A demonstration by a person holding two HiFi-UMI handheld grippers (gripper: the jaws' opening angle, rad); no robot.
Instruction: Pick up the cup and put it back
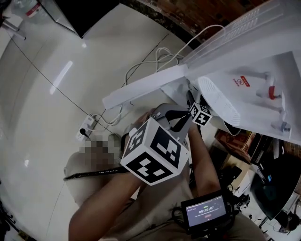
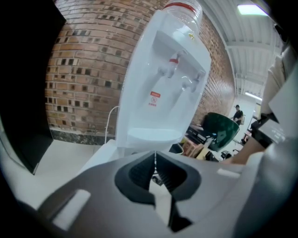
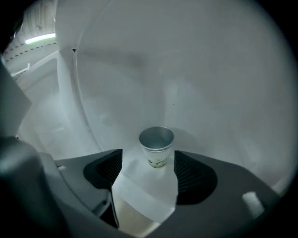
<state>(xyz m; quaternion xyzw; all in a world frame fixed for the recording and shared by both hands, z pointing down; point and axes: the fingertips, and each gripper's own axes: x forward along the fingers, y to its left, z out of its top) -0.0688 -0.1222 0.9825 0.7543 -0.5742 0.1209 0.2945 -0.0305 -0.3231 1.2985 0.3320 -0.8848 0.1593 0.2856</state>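
Cup first: one only, a small paper one, standing upright and mouth up on the white ledge of the water dispenser. The right gripper is right there at it, jaws spread wide. There is one ribbed pad on each side, with the cup just at their tips. The pads are not pressing on it, and there is plain daylight on one side. Nothing is lifted; the cup's base is down on the ledge.

The left gripper is a different story. Its two jaws are pressed together, the pads meeting in a thin line with nothing caught between them. It hangs back from the dispenser, facing its front. Two taps there, count them: a red-handled tap and a pale tap beside it. One clear bottle sits on top.

From above there are two marker cubes. The big cube is close under the head camera, and the small cube is farther in, at the dispenser's recess. One power strip lies on the pale floor, with white cables looping near it. A brick wall stands behind the dispenser, and one person is far off.
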